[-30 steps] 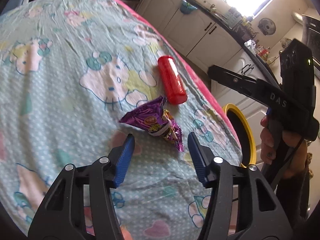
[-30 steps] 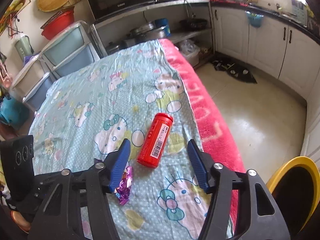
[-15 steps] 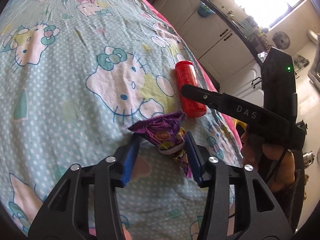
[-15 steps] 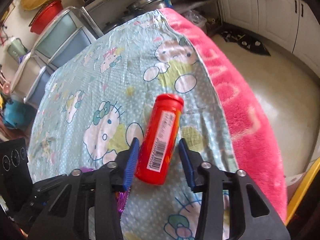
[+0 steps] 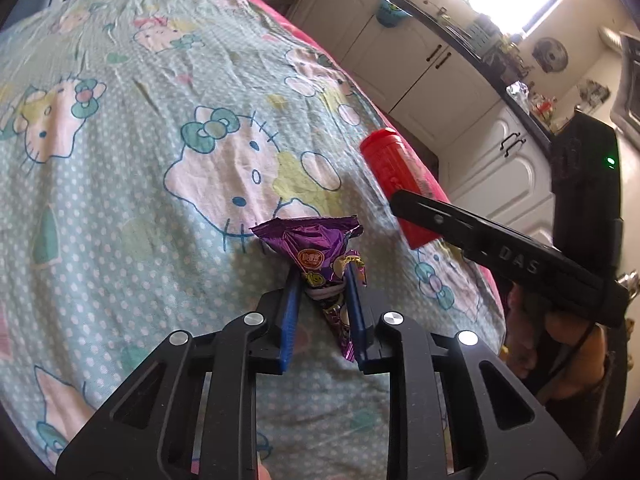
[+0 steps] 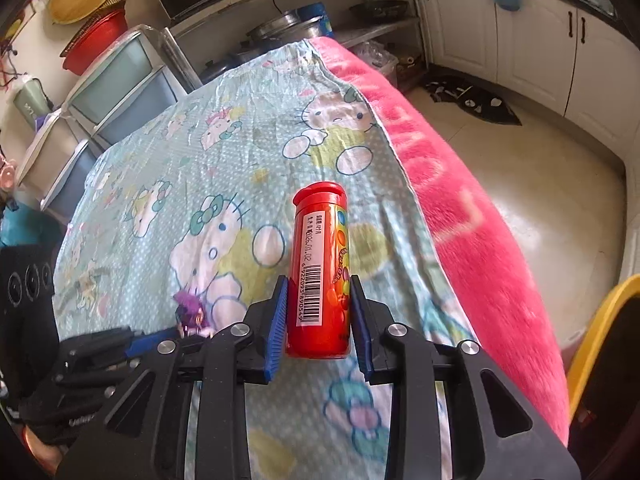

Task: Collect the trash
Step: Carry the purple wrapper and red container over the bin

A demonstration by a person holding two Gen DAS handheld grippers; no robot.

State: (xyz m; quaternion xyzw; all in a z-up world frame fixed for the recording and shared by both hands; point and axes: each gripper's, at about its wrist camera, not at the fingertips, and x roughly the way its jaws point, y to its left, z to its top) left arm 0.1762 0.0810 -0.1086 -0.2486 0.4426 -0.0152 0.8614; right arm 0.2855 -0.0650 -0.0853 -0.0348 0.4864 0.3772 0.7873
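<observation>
Left gripper [image 5: 322, 280] fingers, wide apart a second ago, now clamped on purple wrapper [image 5: 316, 258]; right gripper [image 6: 318, 294] likewise closed on red tube [image 6: 320, 268], both lifted off bed [image 6: 168, 168]; yellow bin [image 6: 596, 344] at 4 o'clock next

A bench [image 6: 168, 152] under a cartoon-cat sheet [image 5: 120, 168], pink blanket [image 6: 460, 208] along its right edge; nothing clearly rests on it.
</observation>
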